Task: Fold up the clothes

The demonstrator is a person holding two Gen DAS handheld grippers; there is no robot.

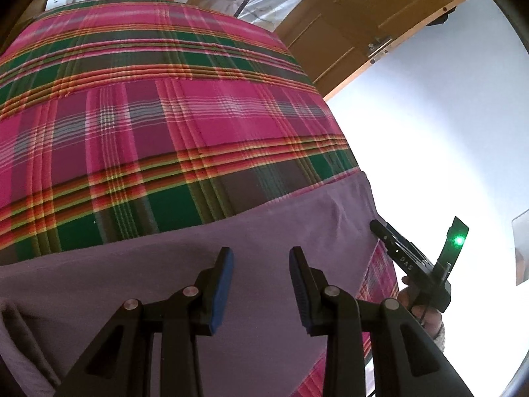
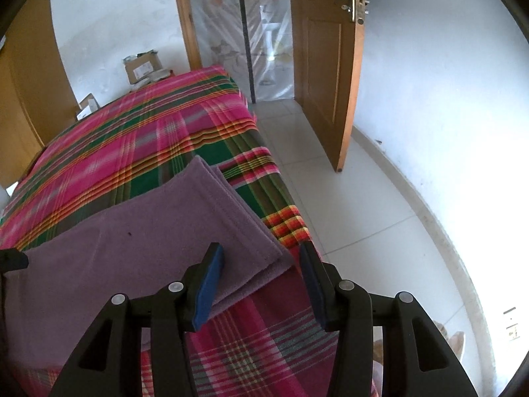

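A purple garment (image 2: pixel 148 231) lies folded in layers on a bed with a pink and green plaid cover (image 2: pixel 132 139), near the bed's right edge. My right gripper (image 2: pixel 261 254) is open just above the garment's near right corner, and its pads are not pressing on the cloth. In the left wrist view the same purple garment (image 1: pixel 198 264) spreads flat under my left gripper (image 1: pixel 261 258), which is open with nothing between its blue pads (image 1: pixel 223 284). The right gripper (image 1: pixel 413 261), held by a hand, shows at the garment's right edge.
Beyond the bed's right edge is white tiled floor (image 2: pixel 357 205). An open wooden door (image 2: pixel 330 66) stands past it. Cardboard boxes (image 2: pixel 142 66) sit by the wall behind the bed's far end. The plaid cover (image 1: pixel 165 115) stretches away past the garment.
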